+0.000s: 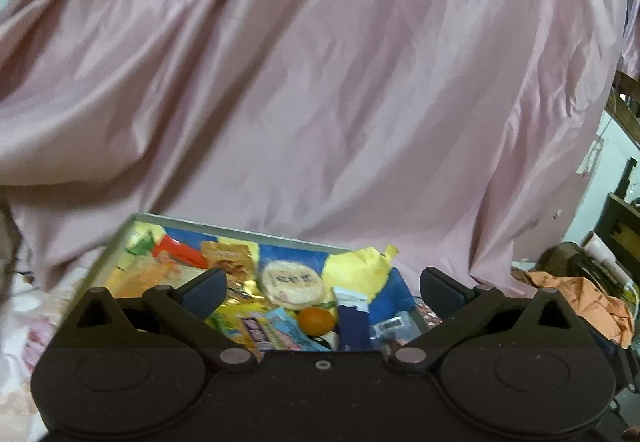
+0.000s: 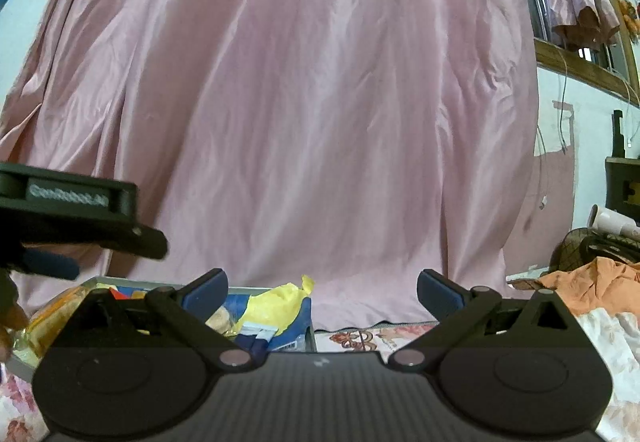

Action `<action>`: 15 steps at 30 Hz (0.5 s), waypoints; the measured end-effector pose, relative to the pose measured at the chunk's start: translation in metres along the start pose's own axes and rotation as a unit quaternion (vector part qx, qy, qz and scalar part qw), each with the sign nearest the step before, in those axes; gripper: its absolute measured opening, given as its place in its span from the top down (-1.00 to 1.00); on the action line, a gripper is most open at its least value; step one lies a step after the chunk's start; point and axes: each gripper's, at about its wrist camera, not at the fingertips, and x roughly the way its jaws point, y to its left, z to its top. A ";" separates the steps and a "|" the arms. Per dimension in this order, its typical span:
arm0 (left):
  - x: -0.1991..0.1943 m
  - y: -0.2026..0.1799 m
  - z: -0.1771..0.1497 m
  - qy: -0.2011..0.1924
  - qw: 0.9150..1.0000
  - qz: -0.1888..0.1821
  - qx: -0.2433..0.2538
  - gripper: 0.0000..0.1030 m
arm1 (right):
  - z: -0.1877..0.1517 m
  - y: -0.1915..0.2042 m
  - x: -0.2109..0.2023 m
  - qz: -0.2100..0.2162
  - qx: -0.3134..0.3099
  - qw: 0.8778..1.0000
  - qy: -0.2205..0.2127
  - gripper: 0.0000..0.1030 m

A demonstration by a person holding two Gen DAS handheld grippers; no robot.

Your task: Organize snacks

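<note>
A grey-rimmed tray (image 1: 240, 229) holds many snack packets: a round rice cracker pack (image 1: 292, 285), an orange ball-shaped sweet (image 1: 316, 320), a dark blue bar (image 1: 352, 326), a red packet (image 1: 176, 251) and a crumpled yellow wrapper (image 1: 360, 266). My left gripper (image 1: 322, 284) hovers above the tray's near side, open wide with nothing between its fingers. My right gripper (image 2: 322, 288) is also open wide and empty, to the right of the tray (image 2: 308, 334), where the yellow wrapper (image 2: 280, 302) sticks up. The left gripper (image 2: 60, 258) shows at the left edge of the right wrist view.
A large pink cloth (image 1: 320, 82) hangs behind the tray and fills most of both views. A floral bedsheet (image 2: 360, 338) lies under the tray. Orange cloth (image 2: 600, 282) and clutter sit at the right, below a wooden window frame (image 2: 580, 62).
</note>
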 end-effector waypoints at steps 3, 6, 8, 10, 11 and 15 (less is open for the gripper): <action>-0.014 0.003 -0.003 -0.016 1.000 0.017 0.003 -0.98 | 0.001 0.001 -0.005 0.003 -0.003 1.000 0.001 -1.00; -0.029 0.007 -0.009 -0.028 0.999 0.034 0.001 -0.98 | 0.002 0.002 -0.015 0.006 -0.004 1.000 -0.001 -1.00; -0.039 0.008 -0.013 -0.033 0.999 0.041 0.003 -0.98 | 0.003 0.003 -0.022 0.008 -0.004 1.000 -0.004 -1.00; -0.049 0.010 -0.017 -0.037 0.998 0.049 0.008 -0.98 | 0.003 0.004 -0.030 0.007 -0.005 1.000 -0.008 -1.00; -0.054 0.012 -0.020 -0.039 0.998 0.052 0.011 -0.98 | 0.003 0.004 -0.034 0.006 -0.005 1.000 -0.011 -1.00; -0.074 0.017 -0.028 -0.047 0.997 0.066 0.017 -0.98 | 0.005 0.006 -0.051 0.002 -0.005 1.000 -0.027 -1.00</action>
